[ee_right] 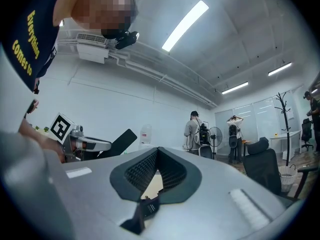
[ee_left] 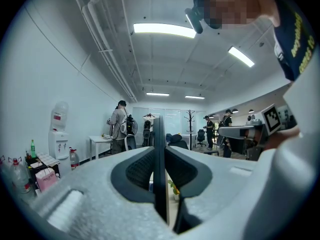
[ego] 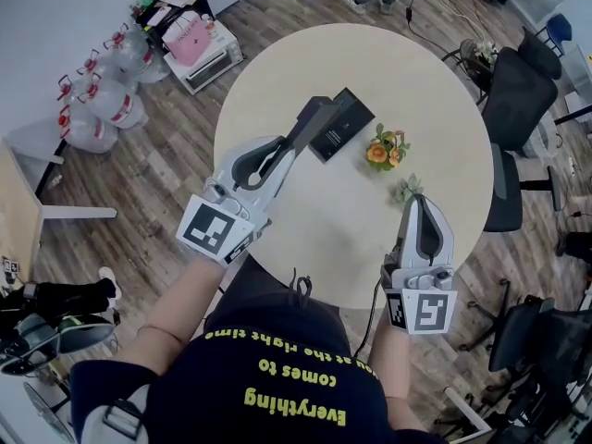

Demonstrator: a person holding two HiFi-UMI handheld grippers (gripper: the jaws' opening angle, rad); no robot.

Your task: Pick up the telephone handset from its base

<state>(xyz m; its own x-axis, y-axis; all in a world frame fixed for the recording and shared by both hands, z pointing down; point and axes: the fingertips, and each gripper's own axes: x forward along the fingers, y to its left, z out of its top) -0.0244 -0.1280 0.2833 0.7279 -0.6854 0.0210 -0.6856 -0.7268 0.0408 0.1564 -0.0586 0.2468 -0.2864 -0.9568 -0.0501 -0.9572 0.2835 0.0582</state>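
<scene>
Yellow print on the person's dark shirt (ego: 277, 363), upside down in my head view: "Everything comes to", then, as I read it, "at the right time". Right gripper view shows "Comes to" again.

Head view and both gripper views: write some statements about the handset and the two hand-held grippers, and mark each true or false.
1. The left hand-held gripper grips the telephone handset. True.
2. The right hand-held gripper stands wide open. False: its jaws are together, with nothing between them.
3. The telephone handset rests flat in its base. False: it is tilted up in the left hand-held gripper's jaws.
4. The table is round. True.
</scene>
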